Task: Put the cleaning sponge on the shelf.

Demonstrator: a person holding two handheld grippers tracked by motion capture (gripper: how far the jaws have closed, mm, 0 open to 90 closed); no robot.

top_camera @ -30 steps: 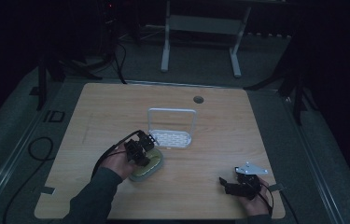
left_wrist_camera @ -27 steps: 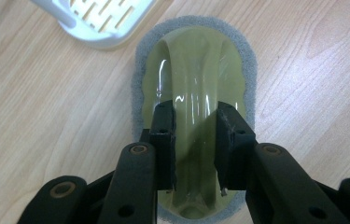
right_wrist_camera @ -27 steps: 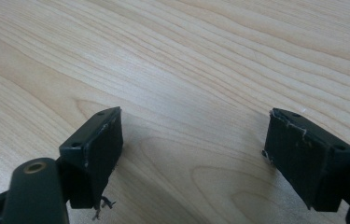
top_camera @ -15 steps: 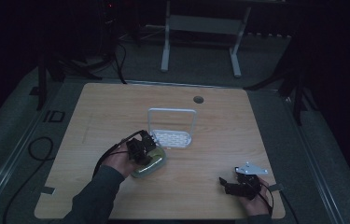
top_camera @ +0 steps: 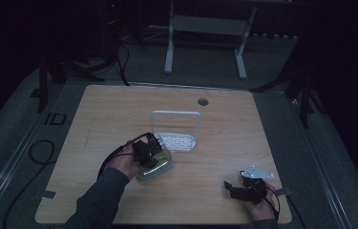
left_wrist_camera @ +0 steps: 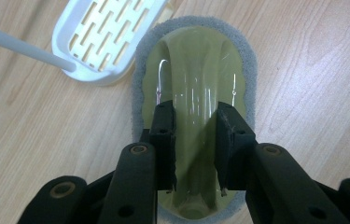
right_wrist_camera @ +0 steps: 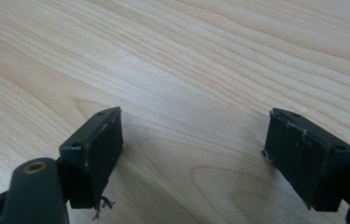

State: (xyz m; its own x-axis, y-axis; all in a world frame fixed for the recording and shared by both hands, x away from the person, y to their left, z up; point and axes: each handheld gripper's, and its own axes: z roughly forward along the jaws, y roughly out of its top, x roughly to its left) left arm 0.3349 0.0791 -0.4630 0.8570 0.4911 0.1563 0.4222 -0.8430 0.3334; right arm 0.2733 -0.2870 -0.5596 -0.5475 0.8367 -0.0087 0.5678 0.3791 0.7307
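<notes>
the left gripper (left_wrist_camera: 195,144) has its two black jaws closed on the raised clear-green handle ridge of a scrubbing sponge (left_wrist_camera: 196,70), pinching it from both sides at the lower centre of the left gripper view. the ridge is the narrow part that fits between the jaws, and the grey foam pad under it is much wider, so this looks like the sensible place to take it. in the high view the left gripper (top_camera: 147,151) and sponge (top_camera: 156,167) sit left of centre, the sponge flat on the wood as far as i can tell.

just beyond the sponge's far end, at the upper left of the left gripper view, lies a white slotted drainer tray (left_wrist_camera: 102,42) with a tall white hoop handle (top_camera: 175,114); the sponge probably belongs with it.

the right gripper (right_wrist_camera: 193,156) is spread wide with nothing between its jaws, held low over bare wood; in the high view the right gripper (top_camera: 249,187) waits at the lower right, well apart from the rest.

the table (top_camera: 262,124) is pale woodgrain with a round cable hole (top_camera: 203,101) near its far edge. the room around is dim, with grey floor and a white frame stand (top_camera: 205,28) behind.
</notes>
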